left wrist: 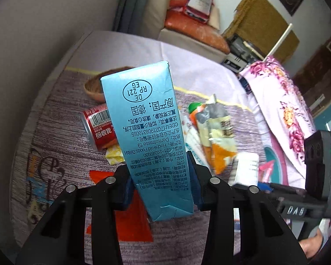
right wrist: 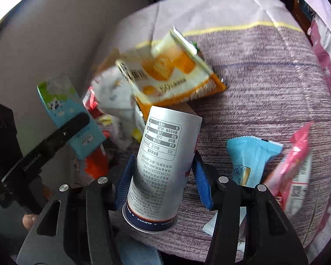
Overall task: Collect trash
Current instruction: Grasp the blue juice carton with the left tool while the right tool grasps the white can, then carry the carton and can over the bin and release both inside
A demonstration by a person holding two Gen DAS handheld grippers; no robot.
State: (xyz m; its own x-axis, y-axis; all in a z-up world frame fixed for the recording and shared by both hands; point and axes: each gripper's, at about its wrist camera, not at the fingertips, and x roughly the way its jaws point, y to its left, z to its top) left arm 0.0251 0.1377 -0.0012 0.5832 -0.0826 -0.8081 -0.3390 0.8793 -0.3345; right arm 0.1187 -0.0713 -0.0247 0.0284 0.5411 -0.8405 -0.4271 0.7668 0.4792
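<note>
The left tool [left wrist: 161, 176] is clamped on a blue milk carton [left wrist: 150, 137], its blue pads pressing both narrow sides near the carton's lower end, and the carton is lifted clear above the tabletop [left wrist: 55, 114], printed side facing the camera. Below it on the purple patterned cloth lie a red can [left wrist: 99, 128] on its side, a small yellow wrapper [left wrist: 114, 154] just beside the can, and a heap of torn orange-and-white wrappers [left wrist: 214, 132] toward the right edge. A woven bowl [left wrist: 94, 88] sits behind the carton toward the far edge.

The right tool [right wrist: 163, 172] grips a white cylindrical can [right wrist: 165, 165] with a nutrition label, pads on either side of its middle, the dark-rimmed base pointing toward the camera. Beyond it an orange snack bag [right wrist: 172, 75] appears blurred above the cloth. A light blue packet [right wrist: 249, 161] and a pink packet [right wrist: 295, 165] lie near the right edge, just beside each other.
</note>
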